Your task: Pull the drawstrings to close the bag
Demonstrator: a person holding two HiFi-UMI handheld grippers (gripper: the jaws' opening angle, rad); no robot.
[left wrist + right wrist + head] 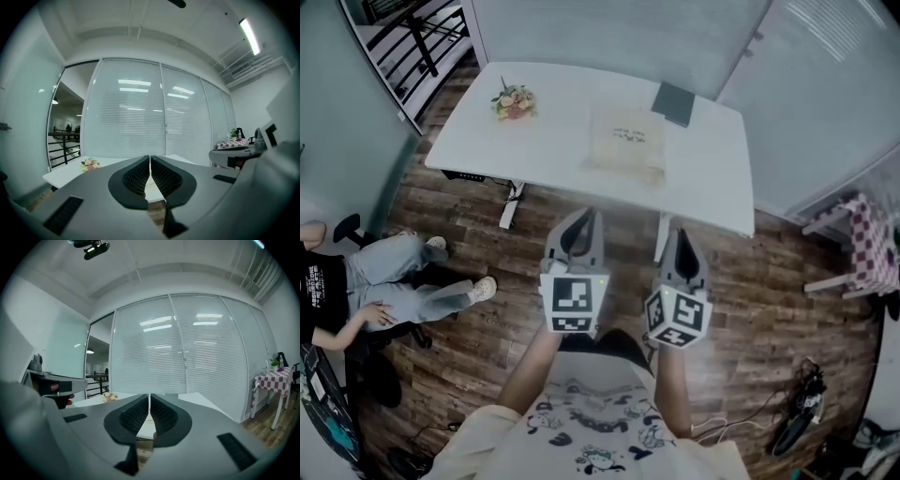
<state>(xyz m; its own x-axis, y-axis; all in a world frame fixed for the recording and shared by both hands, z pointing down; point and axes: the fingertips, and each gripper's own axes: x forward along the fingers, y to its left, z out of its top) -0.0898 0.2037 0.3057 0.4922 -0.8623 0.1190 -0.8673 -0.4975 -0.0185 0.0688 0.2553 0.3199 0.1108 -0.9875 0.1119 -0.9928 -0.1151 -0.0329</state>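
Note:
A cream drawstring bag [625, 141] lies flat on the white table [487, 141], toward its front right. Both grippers hover over the wooden floor, short of the table's front edge. My left gripper [584, 225] is shut with nothing between its jaws, and my right gripper [682, 242] beside it is shut and empty too. In the left gripper view the left gripper [150, 161] points at the table [65, 171]. The right gripper [149, 399] in its own view shows pads pressed together, the table [206, 401] beyond.
A small flower bunch [514, 102] sits at the table's back left, a dark notebook [675, 102] at the back right. A seated person [366, 291] is on the left. A checkered-cloth stool [865, 246] stands on the right. Cables [802, 412] lie on the floor.

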